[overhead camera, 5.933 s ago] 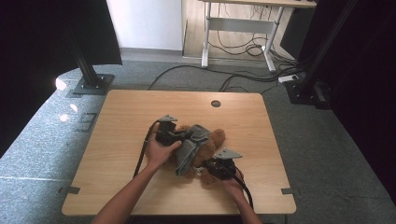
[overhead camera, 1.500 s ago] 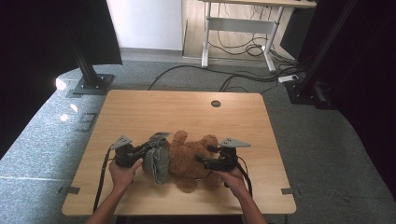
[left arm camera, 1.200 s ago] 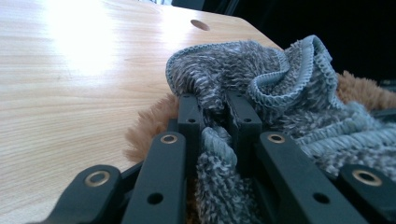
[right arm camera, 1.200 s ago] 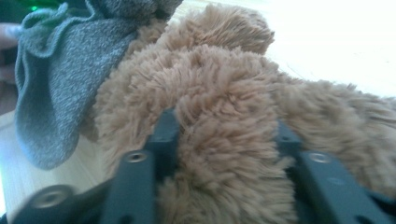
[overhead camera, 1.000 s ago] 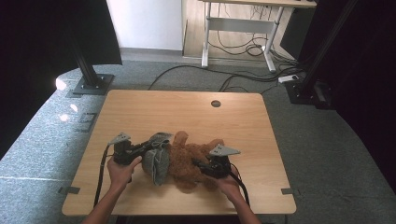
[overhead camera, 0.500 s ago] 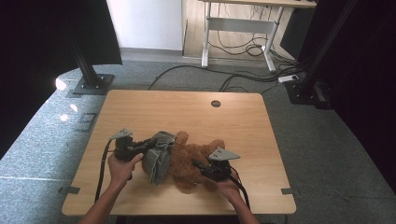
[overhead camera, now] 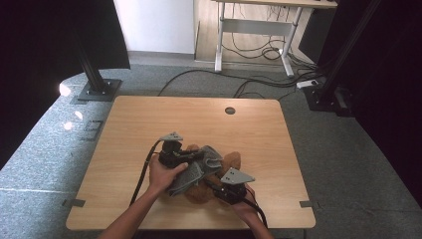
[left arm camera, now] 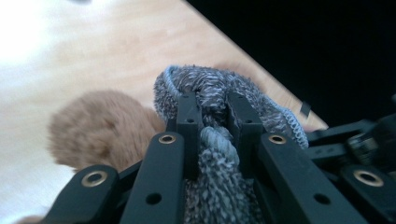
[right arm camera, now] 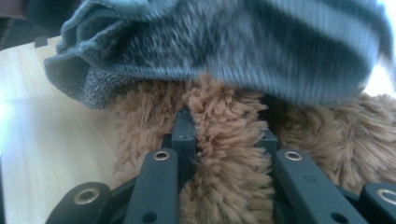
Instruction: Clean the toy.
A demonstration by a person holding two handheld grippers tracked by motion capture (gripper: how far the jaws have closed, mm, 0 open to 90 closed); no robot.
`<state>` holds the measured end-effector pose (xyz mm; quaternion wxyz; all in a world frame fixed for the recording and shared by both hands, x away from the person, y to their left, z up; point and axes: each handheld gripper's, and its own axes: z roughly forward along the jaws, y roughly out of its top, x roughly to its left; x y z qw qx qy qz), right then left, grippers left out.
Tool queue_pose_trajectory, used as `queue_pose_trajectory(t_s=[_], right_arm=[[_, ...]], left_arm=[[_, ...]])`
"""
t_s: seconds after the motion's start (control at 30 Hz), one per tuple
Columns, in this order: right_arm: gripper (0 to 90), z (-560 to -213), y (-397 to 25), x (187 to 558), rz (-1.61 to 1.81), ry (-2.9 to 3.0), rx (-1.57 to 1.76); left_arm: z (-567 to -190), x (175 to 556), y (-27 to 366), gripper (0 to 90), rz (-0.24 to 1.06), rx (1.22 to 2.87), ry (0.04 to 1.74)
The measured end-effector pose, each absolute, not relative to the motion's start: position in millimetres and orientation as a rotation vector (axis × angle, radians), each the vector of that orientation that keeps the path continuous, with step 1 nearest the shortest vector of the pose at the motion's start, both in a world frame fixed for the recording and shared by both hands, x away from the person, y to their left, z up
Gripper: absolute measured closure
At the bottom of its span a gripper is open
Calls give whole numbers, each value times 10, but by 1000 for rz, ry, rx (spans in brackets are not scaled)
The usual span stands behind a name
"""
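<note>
Pinching bunched grey knitted fabric garment, left gripper draping it over brown furry plush toy; right gripper gripping plush fur.

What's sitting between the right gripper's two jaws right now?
A fold of the brown plush toy, pinched between the jaws in the right gripper view; the grey cloth hangs over it, above the jaw tips.

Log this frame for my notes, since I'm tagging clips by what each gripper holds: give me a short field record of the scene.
surface: wooden table
plush: brown furry toy, lying on the table near the person's edge
cloth: grey knit garment, draped over the toy
left gripper: jaws shut on a fold of the grey knit garment
right gripper: jaws shut on the toy's fur, under the garment
hands: one on each gripper, entering from the near edge
</note>
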<state>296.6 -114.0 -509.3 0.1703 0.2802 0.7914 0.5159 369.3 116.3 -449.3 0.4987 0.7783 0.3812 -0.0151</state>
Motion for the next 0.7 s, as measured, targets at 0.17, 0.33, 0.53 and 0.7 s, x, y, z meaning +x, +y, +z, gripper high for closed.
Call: queue_pose_trajectory(t_s=[0.17, 0.33, 0.53, 0.7], right_arm=[[715, -5147, -1173, 2869, 1477, 2279, 771], [723, -5177, -1170, 2801, 1505, 2301, 779], [729, -5192, -1174, 2711, 1512, 2319, 754], [729, -5203, -1178, 2705, 1520, 2316, 751]], left_arm=[[-4678, 3560, 1273, 771, -55, 1854, 938], [-4676, 3436, 1425, 774, -24, 1852, 937], [-4679, 3275, 1723, 775, -26, 1803, 934], [-4707, 3199, 1978, 769, -37, 1742, 952]])
